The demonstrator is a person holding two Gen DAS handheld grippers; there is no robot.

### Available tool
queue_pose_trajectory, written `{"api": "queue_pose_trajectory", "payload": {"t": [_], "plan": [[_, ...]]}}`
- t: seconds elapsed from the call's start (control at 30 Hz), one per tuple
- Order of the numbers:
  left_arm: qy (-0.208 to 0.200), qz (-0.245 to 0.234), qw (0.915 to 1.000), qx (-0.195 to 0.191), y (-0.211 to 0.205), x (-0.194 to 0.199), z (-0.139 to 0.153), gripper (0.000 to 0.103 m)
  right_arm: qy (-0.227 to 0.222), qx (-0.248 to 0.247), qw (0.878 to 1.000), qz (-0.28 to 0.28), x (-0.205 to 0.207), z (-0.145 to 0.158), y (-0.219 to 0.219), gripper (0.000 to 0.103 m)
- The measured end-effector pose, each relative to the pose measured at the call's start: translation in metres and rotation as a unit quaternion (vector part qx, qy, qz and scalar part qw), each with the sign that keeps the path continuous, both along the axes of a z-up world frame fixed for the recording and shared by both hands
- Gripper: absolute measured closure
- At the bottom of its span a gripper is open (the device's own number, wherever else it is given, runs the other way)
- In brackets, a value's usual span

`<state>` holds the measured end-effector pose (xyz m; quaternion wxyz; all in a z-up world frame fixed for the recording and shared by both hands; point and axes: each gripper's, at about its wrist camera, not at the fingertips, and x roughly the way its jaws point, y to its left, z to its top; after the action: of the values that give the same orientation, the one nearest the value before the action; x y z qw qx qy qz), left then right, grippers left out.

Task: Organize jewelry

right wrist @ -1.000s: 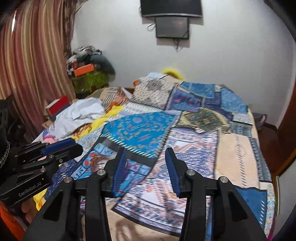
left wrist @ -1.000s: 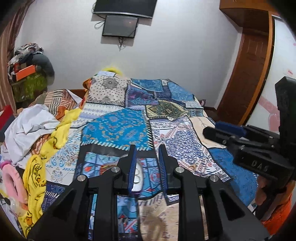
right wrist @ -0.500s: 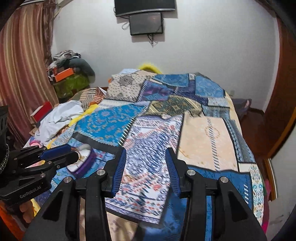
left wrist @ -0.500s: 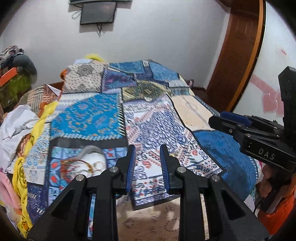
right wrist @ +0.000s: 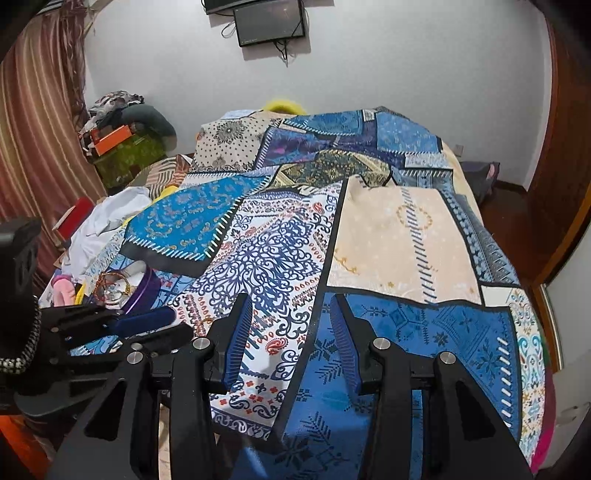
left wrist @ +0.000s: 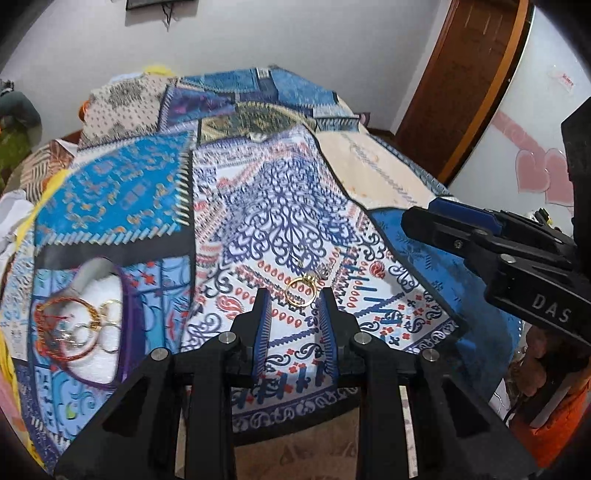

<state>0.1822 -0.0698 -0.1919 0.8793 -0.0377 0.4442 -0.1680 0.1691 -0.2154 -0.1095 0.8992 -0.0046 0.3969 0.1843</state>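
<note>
A gold ring [left wrist: 300, 291] lies on the patterned bedspread with a small silver piece [left wrist: 323, 272] just beyond it. My left gripper [left wrist: 295, 297] is open, its fingertips either side of the ring's near edge. A purple-rimmed tray [left wrist: 123, 325] with white lining holds red and gold bangles [left wrist: 64, 330] to the left. It also shows in the right wrist view [right wrist: 142, 290]. My right gripper [right wrist: 291, 304] is open and empty above the bed's blue patch. It also shows at the right of the left wrist view [left wrist: 454, 225].
The patchwork bedspread [right wrist: 399, 236] covers the bed. Clothes [right wrist: 107, 218] are piled along the bed's left side. A wooden door [left wrist: 465, 81] stands at the right. A screen [right wrist: 271, 20] hangs on the far wall.
My left gripper has moved right and down from the tray, and the gold ring now lies between its fingertips. My right gripper has swung right and lower over the bed.
</note>
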Motion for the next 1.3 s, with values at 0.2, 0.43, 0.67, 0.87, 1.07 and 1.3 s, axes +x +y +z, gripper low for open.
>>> {"api": "queue_pose_trajectory", "payload": {"t": [0.2, 0.43, 0.67, 0.87, 1.07, 1.3], "plan": [[-0.002, -0.002, 1.0000, 0.000, -0.005, 0.006, -0.007, 0.078, 0.012, 0.003, 1.000, 0.009, 0.006, -0.009, 0.001, 0.063], [-0.001, -0.002, 0.9998, -0.017, -0.005, 0.012, -0.014, 0.079, 0.021, 0.002, 1.000, 0.014, 0.008, -0.016, 0.001, 0.063], [-0.016, 0.005, 0.9998, -0.011, 0.001, 0.007, -0.010, 0.084, 0.031, 0.000, 0.999, 0.029, 0.009, -0.021, 0.009, 0.063], [-0.033, 0.027, 0.9991, -0.005, 0.019, -0.001, 0.001, 0.084, 0.029, -0.013, 0.997, 0.071, 0.006, -0.025, 0.033, 0.063], [-0.051, 0.040, 0.9979, -0.009, 0.034, -0.006, 0.012, 0.084, 0.044, -0.037, 0.994, 0.096, 0.011, -0.038, 0.053, 0.075], [-0.059, 0.047, 0.9970, -0.016, 0.039, -0.013, 0.019, 0.084, 0.037, -0.059, 0.992, 0.103, 0.008, -0.040, 0.058, 0.091]]}}
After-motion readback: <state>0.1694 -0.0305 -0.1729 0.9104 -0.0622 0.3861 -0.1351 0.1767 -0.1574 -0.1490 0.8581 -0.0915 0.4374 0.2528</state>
